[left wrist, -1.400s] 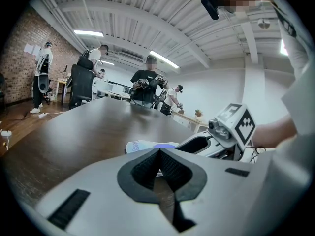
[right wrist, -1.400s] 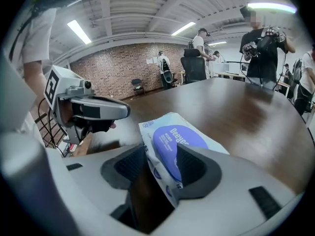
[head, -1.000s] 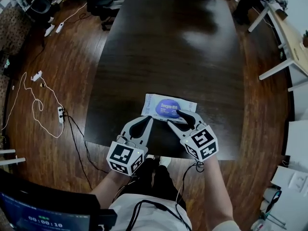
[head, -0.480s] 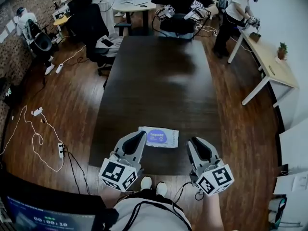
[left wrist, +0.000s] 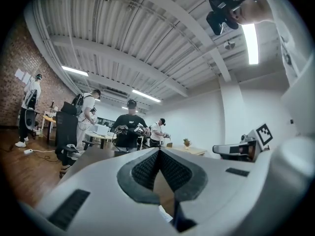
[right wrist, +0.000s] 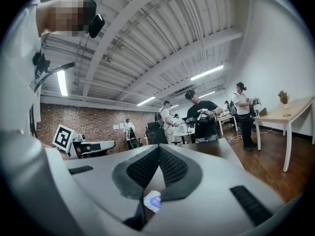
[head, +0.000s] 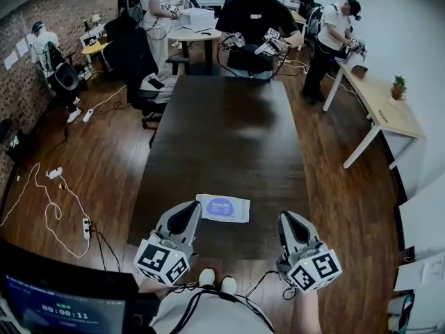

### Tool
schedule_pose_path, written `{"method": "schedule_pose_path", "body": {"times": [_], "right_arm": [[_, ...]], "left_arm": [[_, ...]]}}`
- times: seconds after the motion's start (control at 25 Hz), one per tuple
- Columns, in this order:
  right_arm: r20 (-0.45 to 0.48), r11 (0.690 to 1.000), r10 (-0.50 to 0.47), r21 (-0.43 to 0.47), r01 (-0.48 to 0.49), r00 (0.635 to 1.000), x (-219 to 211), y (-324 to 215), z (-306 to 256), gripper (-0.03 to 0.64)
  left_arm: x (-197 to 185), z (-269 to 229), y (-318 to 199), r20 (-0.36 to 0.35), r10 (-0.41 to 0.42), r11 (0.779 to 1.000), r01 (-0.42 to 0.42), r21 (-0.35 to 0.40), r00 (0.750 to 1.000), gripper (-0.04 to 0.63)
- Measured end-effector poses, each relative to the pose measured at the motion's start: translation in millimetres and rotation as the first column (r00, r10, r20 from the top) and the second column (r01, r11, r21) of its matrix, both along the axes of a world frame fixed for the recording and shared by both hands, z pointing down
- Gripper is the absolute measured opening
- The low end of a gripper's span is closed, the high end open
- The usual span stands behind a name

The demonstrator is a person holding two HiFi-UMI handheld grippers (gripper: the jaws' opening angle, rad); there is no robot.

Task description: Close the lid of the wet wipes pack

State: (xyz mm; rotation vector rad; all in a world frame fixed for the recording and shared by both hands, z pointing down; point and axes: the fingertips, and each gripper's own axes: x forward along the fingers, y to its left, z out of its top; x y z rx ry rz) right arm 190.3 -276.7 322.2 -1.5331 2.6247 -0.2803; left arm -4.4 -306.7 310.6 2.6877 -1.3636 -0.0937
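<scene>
Flat on the dark tabletop (head: 229, 131), low in the middle of the head view: a white wet wipes pack (head: 222, 208) with its blue lid down. Left claw (head: 191, 207) at the lower left and right claw (head: 285, 217) at the lower right, both shut tight with nothing in them, one on each side of the pack and not touching it. At the top of the frame, a person in black (head: 254, 19) standing at the far end.
</scene>
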Motion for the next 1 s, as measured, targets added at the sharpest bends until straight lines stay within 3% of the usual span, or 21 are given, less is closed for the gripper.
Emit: {"method": "schedule_pose_path", "body": {"times": [0.48,1.0], "right_arm": [[-0.011,0.996,-0.087,0.006,0.087,0.996,14,46,10,0.008],[-0.054,0.995,-0.079,0.062,0.082,0.995,-16,141,-14,0.008]], "left_arm": [[-5,-1,60,0.027,-0.098,0.995,0.099,-0.029,0.995,-0.003],[-25,-14,150,-0.002,-0.063,0.998,0.063,0.026,0.998,-0.003]]}}
